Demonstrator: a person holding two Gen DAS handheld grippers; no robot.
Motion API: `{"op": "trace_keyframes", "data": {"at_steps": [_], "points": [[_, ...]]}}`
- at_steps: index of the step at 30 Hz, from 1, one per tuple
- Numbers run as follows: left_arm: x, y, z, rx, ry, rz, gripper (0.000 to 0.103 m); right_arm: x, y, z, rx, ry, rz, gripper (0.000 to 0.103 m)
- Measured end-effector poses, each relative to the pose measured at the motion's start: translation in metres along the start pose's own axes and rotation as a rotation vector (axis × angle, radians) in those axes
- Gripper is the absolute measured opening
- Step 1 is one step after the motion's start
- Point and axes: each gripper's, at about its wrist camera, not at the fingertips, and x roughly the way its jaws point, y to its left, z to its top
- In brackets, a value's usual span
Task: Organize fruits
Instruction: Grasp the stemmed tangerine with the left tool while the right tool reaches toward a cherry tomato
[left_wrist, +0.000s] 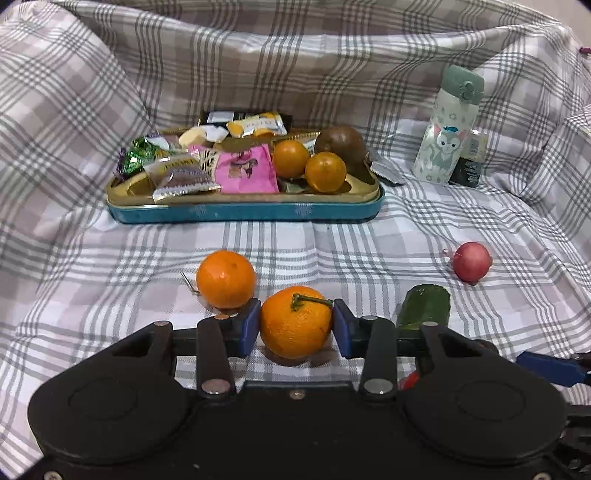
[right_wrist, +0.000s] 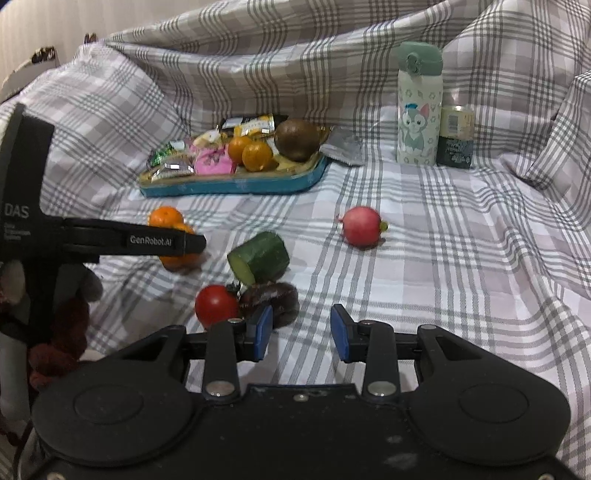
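My left gripper (left_wrist: 295, 325) has its blue pads against both sides of a stemmed orange (left_wrist: 295, 321) lying on the plaid cloth. A second orange (left_wrist: 225, 278) rests just left of it. From the right wrist view the left gripper's finger (right_wrist: 166, 242) crosses in front of both oranges (right_wrist: 166, 216). My right gripper (right_wrist: 301, 332) hovers with its pads apart and nothing between them, just right of a red tomato (right_wrist: 216, 304) and a dark purple fruit (right_wrist: 273, 301). The blue tin tray (left_wrist: 243, 213) at the back holds two small oranges (left_wrist: 290, 158), a brown fruit (left_wrist: 341, 142) and snack packets.
A cut cucumber piece (right_wrist: 260, 256) lies between the oranges and a pink-red round fruit (right_wrist: 361, 226). A cartoon-printed bottle (left_wrist: 448, 125) and a small dark can (left_wrist: 469, 162) stand at the back right. Plaid cloth rises in folds behind and at both sides.
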Motion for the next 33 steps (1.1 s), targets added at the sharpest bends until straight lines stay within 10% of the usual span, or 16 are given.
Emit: {"op": "trace_keyframes", "data": {"at_steps": [33], "points": [[-0.011,0.028,0.004,-0.11,-0.019,0.07,0.049,0.05,0.056,0.035,-0.095,-0.004,0.015,0.037]]}}
